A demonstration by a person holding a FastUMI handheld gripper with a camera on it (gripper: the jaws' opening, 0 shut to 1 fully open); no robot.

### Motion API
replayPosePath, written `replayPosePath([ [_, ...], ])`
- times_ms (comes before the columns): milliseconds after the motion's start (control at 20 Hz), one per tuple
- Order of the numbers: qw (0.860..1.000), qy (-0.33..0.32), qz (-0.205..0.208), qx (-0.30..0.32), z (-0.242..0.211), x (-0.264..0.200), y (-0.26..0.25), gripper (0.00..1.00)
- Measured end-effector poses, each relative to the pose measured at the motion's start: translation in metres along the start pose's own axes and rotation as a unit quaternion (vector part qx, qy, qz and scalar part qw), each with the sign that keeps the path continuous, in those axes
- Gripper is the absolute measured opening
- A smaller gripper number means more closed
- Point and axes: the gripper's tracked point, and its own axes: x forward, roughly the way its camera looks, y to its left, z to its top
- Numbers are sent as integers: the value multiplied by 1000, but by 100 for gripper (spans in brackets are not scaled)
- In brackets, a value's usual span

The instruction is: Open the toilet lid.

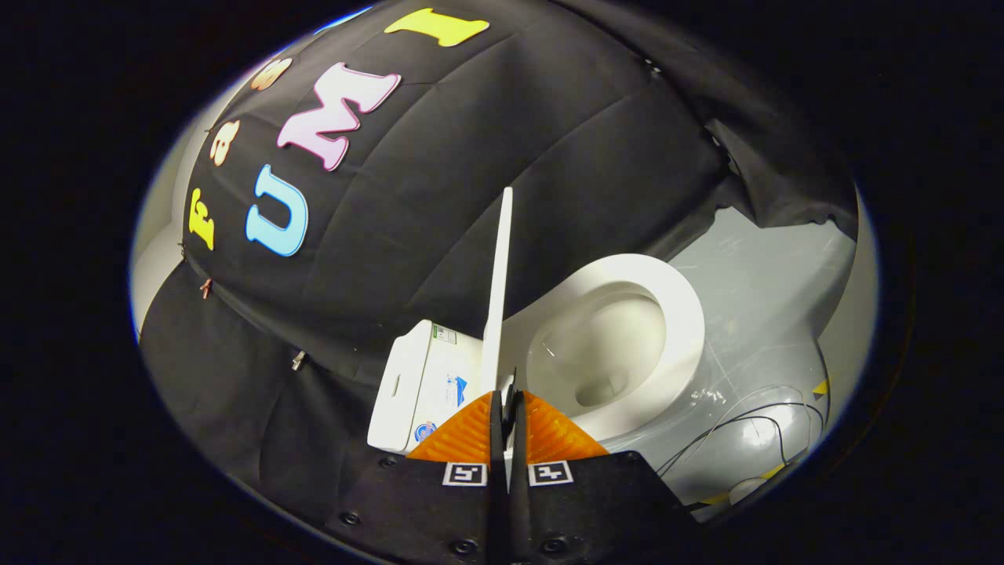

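toilet lid (499, 290) stands upright, edge-on, its near edge pinched between the fingers of the hand-held gripper (508, 408); seat (682, 314) and bowl (604, 345) lie exposed to its right.

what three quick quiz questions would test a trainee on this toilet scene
1. True or false: the thin white toilet lid stands raised, seen edge-on, its edge between the gripper fingers.
2. What lies exposed beside the lid?
A. a closed cover
B. the white oval seat and bowl
C. a towel
3. What trails across the grey floor past the bowl?

Key: 1 true. 2 B. 3 thin black cables.
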Motion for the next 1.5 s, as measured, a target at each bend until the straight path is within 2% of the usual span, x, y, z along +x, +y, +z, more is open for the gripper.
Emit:
replayPosePath([
  [500, 997, -3, -30, -66, -6, 3, 64, 5],
  [950, 991, 0, -35, -126, -24, 12, 133, 5],
  [1200, 983, -2, -51, -176, -43, 23, 178, 5],
  [1500, 969, 1, -89, -230, -67, 38, 225, 5],
])
